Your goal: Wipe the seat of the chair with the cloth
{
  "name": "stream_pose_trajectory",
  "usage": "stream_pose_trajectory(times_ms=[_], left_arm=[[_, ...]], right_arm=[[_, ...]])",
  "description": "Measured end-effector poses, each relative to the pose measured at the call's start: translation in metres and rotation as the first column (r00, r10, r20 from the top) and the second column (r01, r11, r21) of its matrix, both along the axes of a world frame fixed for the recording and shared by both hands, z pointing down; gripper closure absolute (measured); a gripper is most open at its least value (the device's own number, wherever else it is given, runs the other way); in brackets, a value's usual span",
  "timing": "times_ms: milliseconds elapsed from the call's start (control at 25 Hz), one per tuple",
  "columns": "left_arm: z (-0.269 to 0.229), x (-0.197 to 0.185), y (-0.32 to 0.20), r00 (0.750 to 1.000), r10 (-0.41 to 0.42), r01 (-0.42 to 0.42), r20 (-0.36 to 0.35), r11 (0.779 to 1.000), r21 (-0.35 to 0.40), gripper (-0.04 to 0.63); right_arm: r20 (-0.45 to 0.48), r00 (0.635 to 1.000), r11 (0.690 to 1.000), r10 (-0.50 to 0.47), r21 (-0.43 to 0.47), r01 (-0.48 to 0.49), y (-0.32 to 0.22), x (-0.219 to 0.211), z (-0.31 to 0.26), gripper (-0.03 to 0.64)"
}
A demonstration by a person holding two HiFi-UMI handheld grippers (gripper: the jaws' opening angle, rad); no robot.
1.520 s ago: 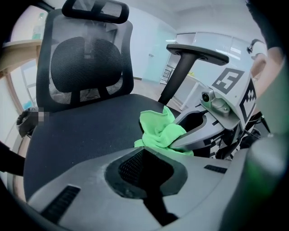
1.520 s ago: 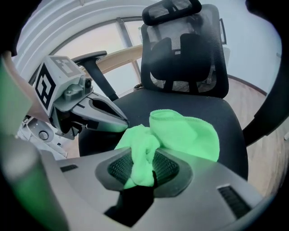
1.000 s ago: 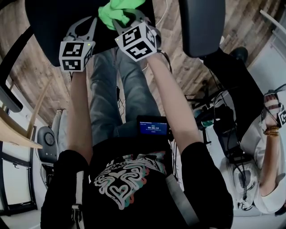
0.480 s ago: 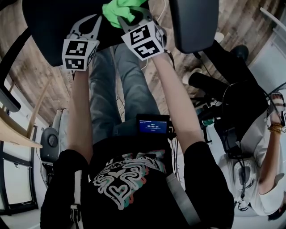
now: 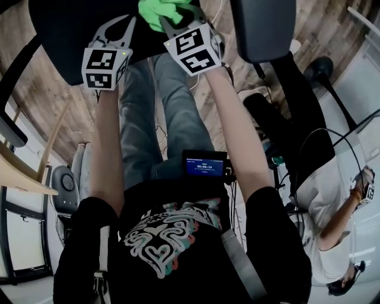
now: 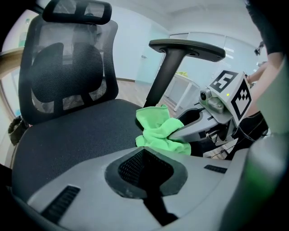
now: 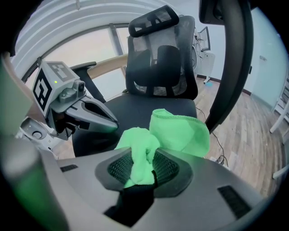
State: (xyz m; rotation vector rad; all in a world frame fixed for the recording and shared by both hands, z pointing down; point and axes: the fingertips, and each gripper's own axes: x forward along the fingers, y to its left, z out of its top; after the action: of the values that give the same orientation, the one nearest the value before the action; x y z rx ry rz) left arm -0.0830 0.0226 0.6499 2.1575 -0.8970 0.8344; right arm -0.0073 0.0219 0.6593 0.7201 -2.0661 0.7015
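Chair (image 6: 67, 72): black office type with a mesh back, a headrest (image 6: 76, 11) on top and a padded armrest (image 6: 187, 45) on a curved post. It stands on a wood-plank floor (image 5: 47, 101).

Seat (image 6: 76, 135): dark woven fabric, broad and flat. In the head view it lies at the top of the frame, just ahead of the person's knees.

Person: standing at the seat's front edge in jeans (image 5: 154, 113) and a black printed shirt, both forearms reaching forward over the seat. A second person (image 5: 320, 237) is off to the right, well apart from the chair.

Right tongs (image 7: 144, 158): pinching the cloth, a twisted fold of it caught between the tips. They are held low over the seat on the armrest side.

Left tongs (image 6: 144, 155): pressed together with nothing between them. They are just beside the right tongs, on their left, tips pointing across the seat toward the backrest.

Cloth (image 7: 167, 135): bright green, bunched, most of it bulging forward past the right tongs' tips. It hangs low over the seat near the armrest post. Whether it touches the fabric cannot be made out.

Small screen (image 5: 203, 166): lit blue, at the person's waist.
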Motion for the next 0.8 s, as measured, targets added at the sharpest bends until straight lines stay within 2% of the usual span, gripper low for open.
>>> stream_pose_trajectory(times_ms=[160, 800], left_arm=[[0.009, 0.007, 0.012, 1.000, 0.008, -0.008, -0.006, 1.000, -0.021, 0.595], [0.012, -0.001, 0.018, 0.999, -0.035, 0.035, -0.008, 0.999, -0.018, 0.595]], right_arm=[[-0.017, 1.000, 1.000, -0.001, -0.014, 0.001, 0.011, 0.009, 0.009, 0.495], [-0.084, 0.996, 1.000, 0.021, -0.020, -0.023, 0.013, 0.028, 0.012, 0.495]])
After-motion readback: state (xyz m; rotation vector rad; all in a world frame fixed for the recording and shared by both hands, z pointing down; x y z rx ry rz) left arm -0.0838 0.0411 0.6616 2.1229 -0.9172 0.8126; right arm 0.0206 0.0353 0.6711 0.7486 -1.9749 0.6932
